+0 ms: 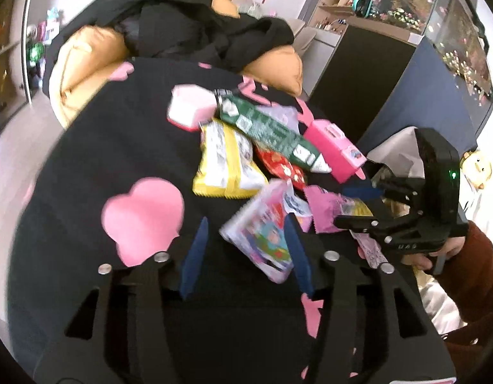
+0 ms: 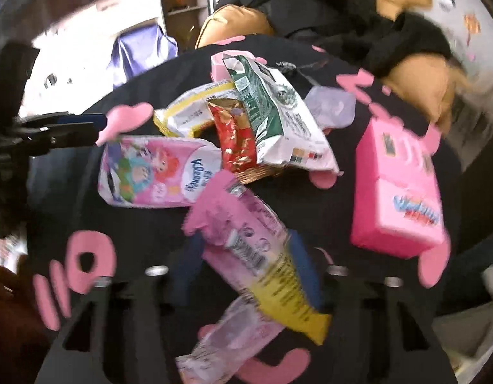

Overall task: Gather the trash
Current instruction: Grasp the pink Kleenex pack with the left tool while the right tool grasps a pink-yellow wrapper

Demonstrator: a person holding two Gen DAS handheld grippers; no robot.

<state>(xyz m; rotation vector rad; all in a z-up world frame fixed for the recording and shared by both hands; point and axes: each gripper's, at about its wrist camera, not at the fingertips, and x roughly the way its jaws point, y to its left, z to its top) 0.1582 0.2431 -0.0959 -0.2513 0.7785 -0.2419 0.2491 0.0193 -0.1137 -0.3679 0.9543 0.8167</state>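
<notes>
left claw (image 1: 246,249): black frame, blue fingers, silver screws | right claw (image 1: 358,204): black, green light | sleeve (image 1: 470,275): rust-brown

place: a home, living room
seating: orange cushions (image 1: 272,70) under a black blanket (image 1: 102,160)
display: fish tank (image 1: 438,16) on a dark cabinet (image 1: 368,73)
storage: wall shelves (image 1: 336,6) with trinkets

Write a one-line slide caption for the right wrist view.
Right gripper closed on a pink-and-yellow wrapper above a pile of snack packets, a tissue pack and a pink carton on black cloth.
</notes>
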